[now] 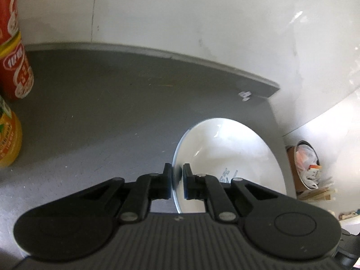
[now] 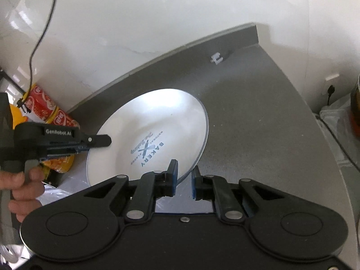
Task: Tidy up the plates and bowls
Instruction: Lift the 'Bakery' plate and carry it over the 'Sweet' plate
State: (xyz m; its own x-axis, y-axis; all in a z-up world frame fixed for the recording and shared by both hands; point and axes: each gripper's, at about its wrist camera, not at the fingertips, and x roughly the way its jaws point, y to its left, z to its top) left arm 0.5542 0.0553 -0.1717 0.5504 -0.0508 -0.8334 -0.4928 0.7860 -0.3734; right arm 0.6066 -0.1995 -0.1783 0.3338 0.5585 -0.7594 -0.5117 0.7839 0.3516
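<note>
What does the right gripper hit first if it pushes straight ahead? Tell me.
The white plate: its rim already sits between the right gripper fingers, jaws open, so moving on slides the fingers further over the plate. Beyond lies the grey countertop; depth is unclear.

the plate (image 2: 157,121) is white and round, with a thin shiny rim. blue words are printed in its middle (one of them says "bakery"), with a little crossed mark between them. it is tilted up off the grey counter (image 2: 258,112), not lying flat. the left gripper (image 1: 176,180) pinches one edge of it. the right gripper (image 2: 184,177) has the other edge between its fingers.
</note>
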